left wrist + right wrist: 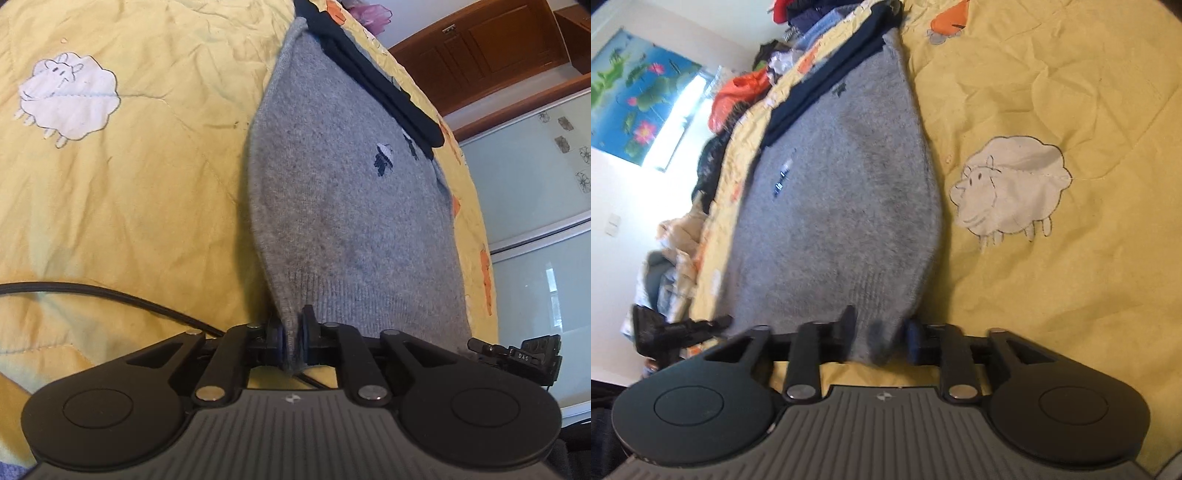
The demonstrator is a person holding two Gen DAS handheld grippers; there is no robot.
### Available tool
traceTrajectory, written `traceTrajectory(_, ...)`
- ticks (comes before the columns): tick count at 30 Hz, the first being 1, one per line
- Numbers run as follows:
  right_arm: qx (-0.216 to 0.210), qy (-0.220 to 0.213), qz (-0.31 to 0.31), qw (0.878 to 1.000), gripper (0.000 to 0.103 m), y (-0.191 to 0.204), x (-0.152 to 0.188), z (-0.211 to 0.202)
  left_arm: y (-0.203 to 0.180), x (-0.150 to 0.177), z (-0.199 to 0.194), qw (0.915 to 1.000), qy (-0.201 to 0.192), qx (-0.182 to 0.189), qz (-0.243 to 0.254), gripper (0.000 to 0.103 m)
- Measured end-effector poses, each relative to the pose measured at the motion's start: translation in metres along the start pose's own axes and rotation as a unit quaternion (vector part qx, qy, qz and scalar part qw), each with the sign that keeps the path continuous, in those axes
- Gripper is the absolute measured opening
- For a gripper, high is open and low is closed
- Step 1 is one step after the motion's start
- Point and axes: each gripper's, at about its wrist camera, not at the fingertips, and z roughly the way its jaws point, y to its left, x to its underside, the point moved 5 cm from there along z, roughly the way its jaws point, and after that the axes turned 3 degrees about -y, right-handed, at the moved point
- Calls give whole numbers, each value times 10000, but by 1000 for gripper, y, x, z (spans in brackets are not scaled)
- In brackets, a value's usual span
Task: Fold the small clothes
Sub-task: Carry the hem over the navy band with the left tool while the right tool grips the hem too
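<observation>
A grey knit sweater [351, 203] lies flat on a yellow bedspread [129, 206], its ribbed hem toward me. My left gripper [291, 334] is shut on the hem's left corner, and the fabric stands pinched upright between the pads. In the right wrist view the sweater [842, 184] runs away from my right gripper [881, 338]. Its jaws stand apart around the hem's right corner, and a slight gap shows at the blue pad. A navy garment [373, 77] lies across the sweater's far end. The other gripper shows at each view's edge.
The bedspread [1071, 314] has stitched sheep patches [1008, 184] and orange patches. A black cable [110, 293] trails over it at the left. A heap of clothes [738, 92] lies past the bed's far side. A wooden cabinet [480, 48] and a glass sliding door [535, 184] stand beyond.
</observation>
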Motion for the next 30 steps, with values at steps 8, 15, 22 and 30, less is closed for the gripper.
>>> traceTrajectory(8, 70, 48, 187, 9998, 15, -7, -15, 11, -17, -10, 9, 9993, -39, -195, 309, 5)
traceTrajectory(15, -372, -252, -90, 9989, 15, 12, -40, 5, -38, -46, -2, 9976, -368, 10, 578, 5)
traceTrajectory(22, -1222, -1258, -235, 9842, 15, 49, -132, -2, -81, -137, -9, 9838, -1416, 860, 689, 5)
traceTrajectory(30, -1479, -2224, 224, 9634, 15, 50, -292, 44, -93, -282, 33, 9677, -2278, 1030, 312, 5)
